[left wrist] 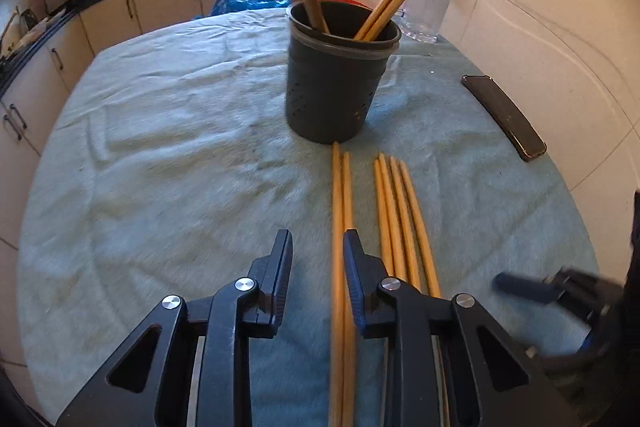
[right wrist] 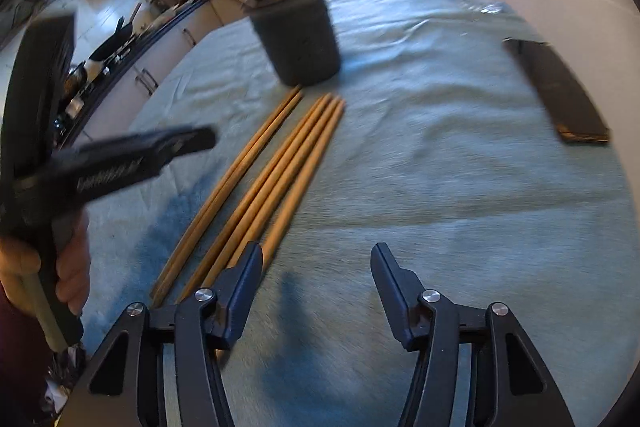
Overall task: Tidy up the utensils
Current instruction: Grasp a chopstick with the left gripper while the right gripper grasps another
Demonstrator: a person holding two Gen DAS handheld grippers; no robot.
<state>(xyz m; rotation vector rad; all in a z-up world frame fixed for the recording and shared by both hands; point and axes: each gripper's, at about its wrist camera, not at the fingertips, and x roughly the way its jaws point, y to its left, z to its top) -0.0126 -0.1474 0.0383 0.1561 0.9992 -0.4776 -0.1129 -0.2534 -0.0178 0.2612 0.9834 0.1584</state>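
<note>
Our left gripper (left wrist: 316, 247) has its jaws narrowly spread around the pair of chopsticks (left wrist: 340, 211) lying just before the holder (left wrist: 336, 83), unpinched. Our right gripper (right wrist: 316, 263), spread wider beside the four chopsticks (right wrist: 280, 183), holds nothing. We should centre each set before closing.

wooden chopsticks (left wrist: 394, 211), matt plastic holder (left wrist: 332, 87), fuzzy cloth (left wrist: 180, 147)
</note>
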